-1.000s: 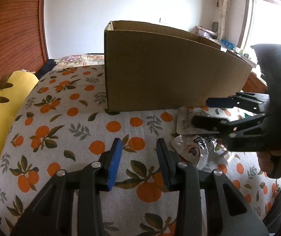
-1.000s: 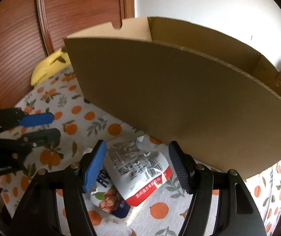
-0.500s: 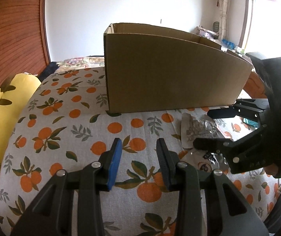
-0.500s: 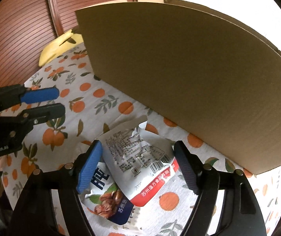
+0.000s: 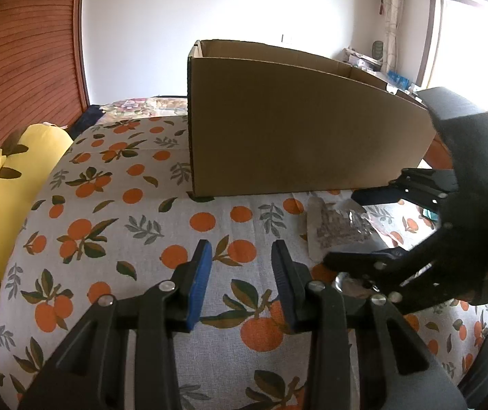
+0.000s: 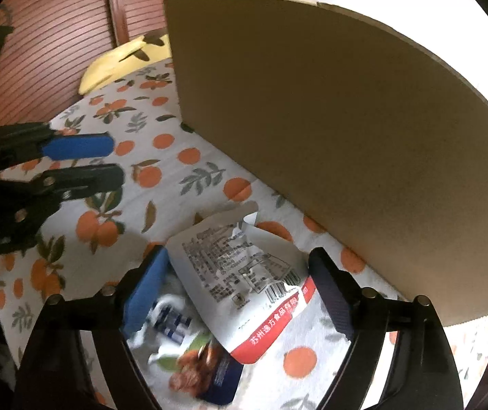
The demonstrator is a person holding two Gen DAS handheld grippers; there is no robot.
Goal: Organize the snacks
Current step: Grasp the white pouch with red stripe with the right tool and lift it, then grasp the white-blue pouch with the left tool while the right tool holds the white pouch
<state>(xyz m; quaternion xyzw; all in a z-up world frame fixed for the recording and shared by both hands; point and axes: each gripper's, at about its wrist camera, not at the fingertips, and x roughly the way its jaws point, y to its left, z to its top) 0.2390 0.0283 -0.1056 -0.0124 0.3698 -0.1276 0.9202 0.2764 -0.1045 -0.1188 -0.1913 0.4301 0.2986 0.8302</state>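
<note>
A white snack packet with a red band (image 6: pixel 244 273) lies flat on the orange-print cloth in front of a tall cardboard box (image 6: pixel 329 119). It partly covers a second packet with a blue corner (image 6: pixel 206 369). My right gripper (image 6: pixel 240 287) hovers over the white packet with its jaws opening. The packet lies between them, and the pads do not press on it. From the left wrist view, the right gripper (image 5: pixel 363 227) straddles the crinkled packet (image 5: pixel 339 229) beside the box (image 5: pixel 295 136). My left gripper (image 5: pixel 240 273) is open over bare cloth with nothing between its fingers, and it shows at the left edge of the right wrist view as the left gripper (image 6: pixel 83 162).
A yellow cushion (image 5: pixel 8 177) lies at the cloth's far left edge, by a slatted wooden wall (image 5: pixel 22 68). The box wall stands close behind the packets. Clutter on a shelf (image 5: pixel 363 59) sits near the bright window at the back right.
The right gripper's jaws have spread wider and it has sunk closer over the white packet, rolling a little. The left gripper has stayed still.
</note>
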